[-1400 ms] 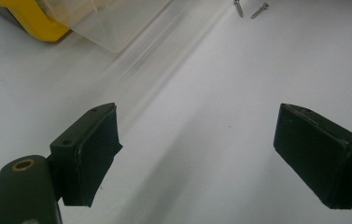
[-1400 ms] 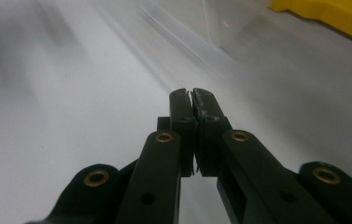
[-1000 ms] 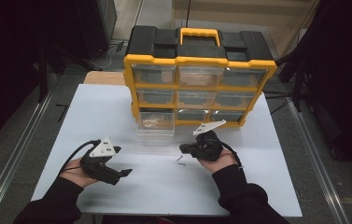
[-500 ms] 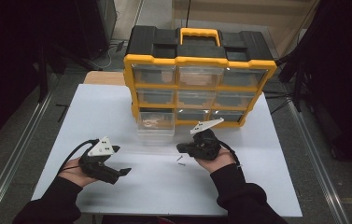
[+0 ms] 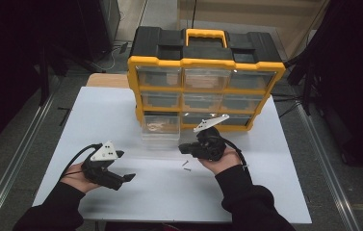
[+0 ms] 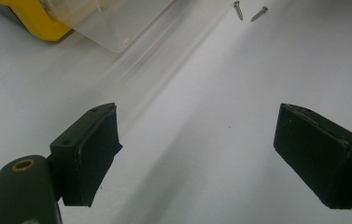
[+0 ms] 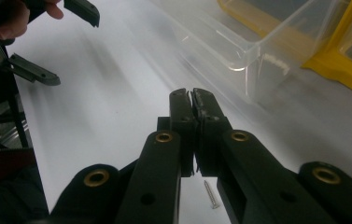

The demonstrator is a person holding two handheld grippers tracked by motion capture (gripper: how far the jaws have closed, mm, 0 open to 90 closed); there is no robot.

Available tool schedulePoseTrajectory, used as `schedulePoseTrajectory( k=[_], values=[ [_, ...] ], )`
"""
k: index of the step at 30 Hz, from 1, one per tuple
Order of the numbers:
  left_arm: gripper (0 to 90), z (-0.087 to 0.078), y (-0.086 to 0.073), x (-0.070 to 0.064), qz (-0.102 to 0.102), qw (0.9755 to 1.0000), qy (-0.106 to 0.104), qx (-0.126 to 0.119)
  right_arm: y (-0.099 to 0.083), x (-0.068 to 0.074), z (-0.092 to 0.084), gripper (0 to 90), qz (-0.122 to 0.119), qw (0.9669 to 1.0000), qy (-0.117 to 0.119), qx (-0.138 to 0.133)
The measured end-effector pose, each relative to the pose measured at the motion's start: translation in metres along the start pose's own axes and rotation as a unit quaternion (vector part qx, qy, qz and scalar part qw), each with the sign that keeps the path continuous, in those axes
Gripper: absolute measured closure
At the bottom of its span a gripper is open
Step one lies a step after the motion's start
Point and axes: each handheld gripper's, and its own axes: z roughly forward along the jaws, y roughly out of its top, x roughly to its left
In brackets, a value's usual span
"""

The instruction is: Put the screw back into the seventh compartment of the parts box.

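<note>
Two small screws [image 5: 186, 166] lie on the white table [image 5: 97, 115], just below my right gripper [image 5: 182, 147]. Its jaws are pressed together and I see nothing between them; in the right gripper view [image 7: 192, 95] one screw [image 7: 211, 194] lies on the table under them. A clear plastic drawer [image 5: 161, 129] stands pulled out in front of the yellow and black organizer [image 5: 205, 72], beyond both grippers. My left gripper [image 5: 125, 166] hovers low at the front left, jaws wide open and empty [image 6: 197, 158]; the two screws [image 6: 248, 11] and the drawer [image 6: 117, 18] lie ahead of it.
The organizer holds three rows of clear drawers and has a yellow handle [image 5: 207, 33] on top. Some small pale pieces [image 5: 155, 126] lie in the pulled-out drawer. Dark floor and metal rails [image 5: 20, 159] flank the table.
My right gripper has risen a little off the table and drifted slightly left, still shut. The screws, the drawer and my left gripper have stayed put.
</note>
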Motion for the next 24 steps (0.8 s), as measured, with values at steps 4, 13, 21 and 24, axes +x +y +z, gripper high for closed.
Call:
schedulePoseTrajectory(
  k=[4,13,21,24],
  values=[
    [14.0,0.000,0.000,0.000,0.000,1.0000,0.000,0.000,0.004,0.000,-0.001,89.5,0.000,1.0000,0.002,0.000],
    [14.0,0.001,0.000,-0.001,0.000,1.0000,0.004,0.001,0.013,-0.002,-0.010,89.6,0.003,0.9999,0.008,-0.011],
    [14.1,0.001,0.000,-0.001,0.001,1.0000,0.002,0.002,0.025,0.000,-0.012,89.5,-0.003,0.9998,0.007,-0.017],
    [14.0,0.002,0.000,-0.001,0.001,1.0000,0.002,0.001,0.031,0.002,-0.013,89.5,-0.008,0.9999,0.002,-0.012]
  ],
)
